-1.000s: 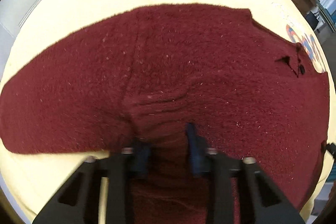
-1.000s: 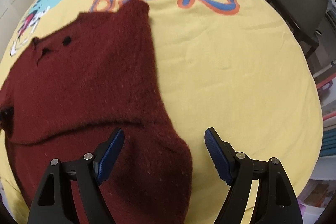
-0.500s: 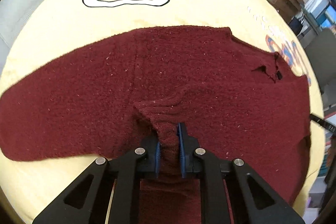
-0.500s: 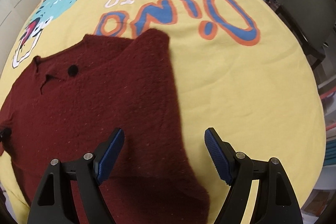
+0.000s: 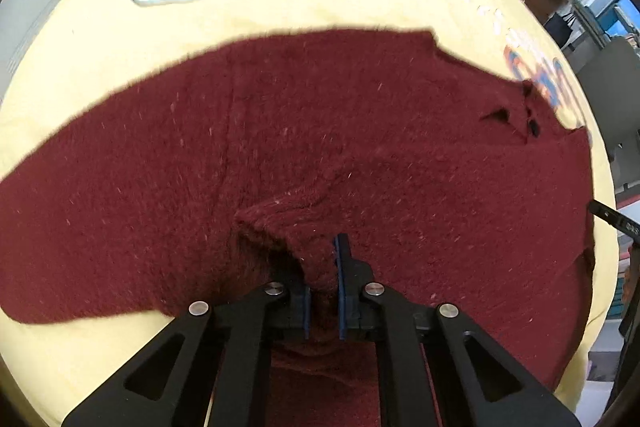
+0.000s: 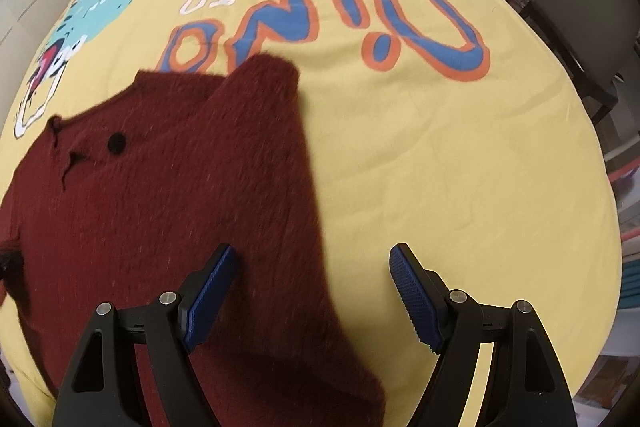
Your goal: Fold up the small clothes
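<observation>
Dark red knit sweater (image 5: 320,147) spread flat across yellow printed cloth (image 5: 360,7), filling centre of left wrist view and left half of right wrist view. Left gripper (image 5: 322,291) clamped narrow on a raised pleat of sweater fabric at lower centre of frame; pinched ridge stands up between blue pads (image 5: 342,279), rest of garment flat. Grip probably taken at near hem or edge to give a lifting point for a fold toward the far side. Right gripper (image 6: 312,291) spread wide, nothing between its pads (image 6: 412,295); left pad over sweater, right pad over bare cloth, so opening straddles garment's right-hand edge at lower centre of frame. Likely lined up to take that edge as second hold; contact with fabric not determinable from this angle. Small black button (image 6: 117,143) and short slit visible at mid-left of right wrist view, suggesting neckline or placket there. Orange-and-blue lettering (image 6: 360,23) upside down at upper centre. Left pad of left gripper mostly buried under bunched knit. Sweater's near portion hidden beneath both gripper bodies at bottom of frames; left sleeve end cut off at left frame edge in left wrist view. Motion blur on upper cloth print and on knit surface. Dark object at right edge of left wrist view, not identifiable. Chair (image 6: 580,7) upper right, partly cropped.
</observation>
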